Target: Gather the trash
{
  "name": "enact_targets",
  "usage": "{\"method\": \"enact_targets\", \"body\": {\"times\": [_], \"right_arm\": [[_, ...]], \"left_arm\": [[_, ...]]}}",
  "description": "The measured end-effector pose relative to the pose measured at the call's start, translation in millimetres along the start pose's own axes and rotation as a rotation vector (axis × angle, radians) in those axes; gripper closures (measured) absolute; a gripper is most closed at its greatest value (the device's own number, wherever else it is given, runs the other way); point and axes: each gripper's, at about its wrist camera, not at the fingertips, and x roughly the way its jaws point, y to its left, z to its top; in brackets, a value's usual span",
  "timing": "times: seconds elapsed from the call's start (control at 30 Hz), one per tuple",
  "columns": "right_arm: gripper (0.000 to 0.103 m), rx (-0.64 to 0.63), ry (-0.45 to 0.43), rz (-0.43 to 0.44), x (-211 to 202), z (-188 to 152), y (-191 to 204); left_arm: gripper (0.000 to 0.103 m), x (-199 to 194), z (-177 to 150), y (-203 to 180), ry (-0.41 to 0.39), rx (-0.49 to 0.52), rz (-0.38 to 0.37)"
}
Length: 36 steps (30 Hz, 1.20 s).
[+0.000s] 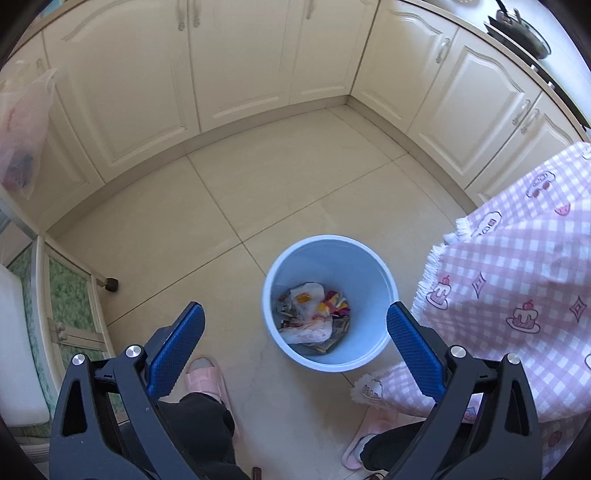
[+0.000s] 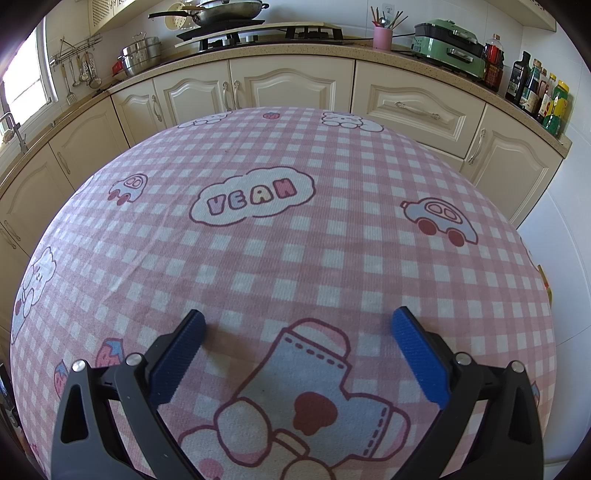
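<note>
1. Left claw (image 1: 295, 314): jaws spread wide, nothing between the blue pads (image 1: 177, 350). It hangs above the floor, looking down into the bin.
2. Landmark is the light-blue bin (image 1: 373, 266), standing upright on the tiled floor (image 1: 258, 184) just beside the hanging edge of the pink checked tablecloth (image 1: 517, 258).
3. Trash (image 1: 314, 314) lies at the bottom of the bin: crumpled wrappers and plastic, white, orange and red bits (individual items can't be told apart).
4. Near side of the bin: two pink slippers (image 1: 205, 373) on the person's feet, dark trouser legs above them.
5. Far side of the bin: cream cabinet doors (image 1: 240, 66) running round the corner.
6. Well away from the bin, at the view's left edge: a translucent plastic bag (image 1: 22, 129) hanging by the cabinets.
7. Right claw (image 2: 298, 325): also wide open and empty, low over the table (image 2: 295, 240), well apart from the bin (bin not visible in this view).
8. Beyond the table: a worktop with a wok (image 2: 221, 9) on the hob, a pink utensil cup (image 2: 382, 37), a green appliance (image 2: 450, 44) and bottles (image 2: 535, 88).
</note>
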Motion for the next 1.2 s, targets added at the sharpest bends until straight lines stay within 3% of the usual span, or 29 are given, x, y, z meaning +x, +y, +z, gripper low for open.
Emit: {"method": "enact_targets", "body": {"times": [0.8, 1.2], "right_arm": [[0.005, 0.000, 0.000, 0.000, 0.1, 0.2, -0.1], [0.005, 0.000, 0.000, 0.000, 0.0, 0.1, -0.1]], "left_arm": [[0.008, 0.2, -13.7, -36.1, -0.012, 0.109, -0.071], [0.008, 0.9, -10.8, -31.4, -0.006, 0.100, -0.075]]}}
